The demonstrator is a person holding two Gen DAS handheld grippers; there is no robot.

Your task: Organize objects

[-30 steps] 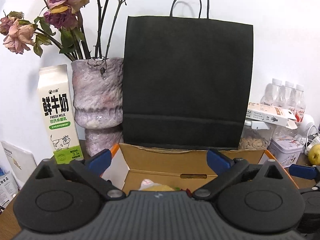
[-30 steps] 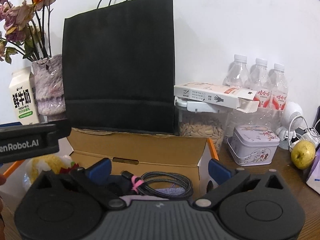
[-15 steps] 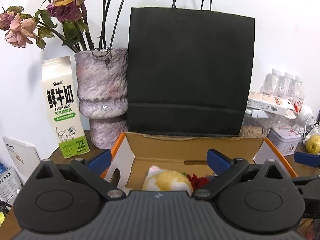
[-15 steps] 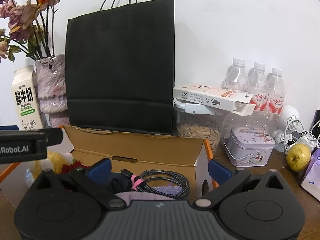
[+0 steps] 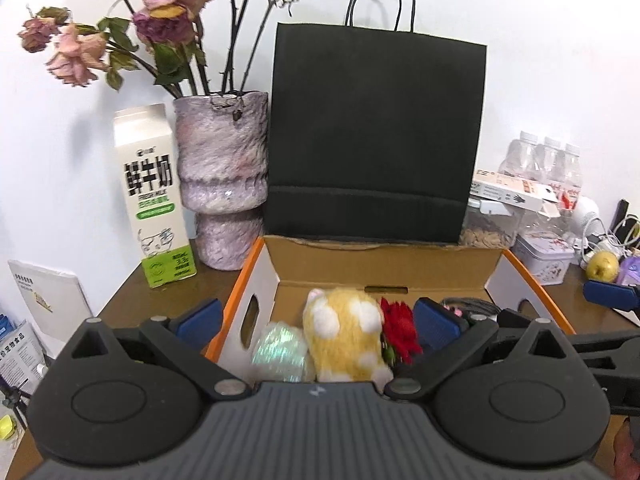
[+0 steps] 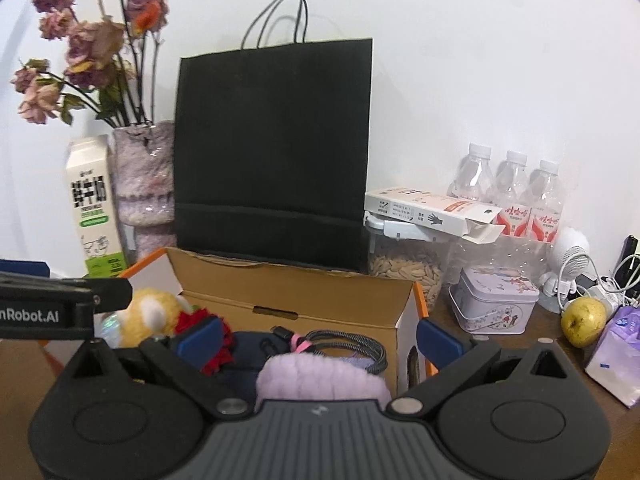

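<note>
Newly uncovered plush cat, lower half hidden

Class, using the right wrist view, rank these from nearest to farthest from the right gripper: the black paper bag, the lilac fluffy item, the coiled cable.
1. Lilac fluffy item, in the box, between the right gripper's fingers.
2. Coiled cable, just behind it in the box.
3. Black paper bag, standing behind the box, against the wall.

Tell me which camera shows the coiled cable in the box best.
The right wrist view: the coiled cable lies in plain sight inside the cardboard box, behind a lilac fluffy thing. The left wrist view shows only a sliver of it past a blue finger pad.
</note>
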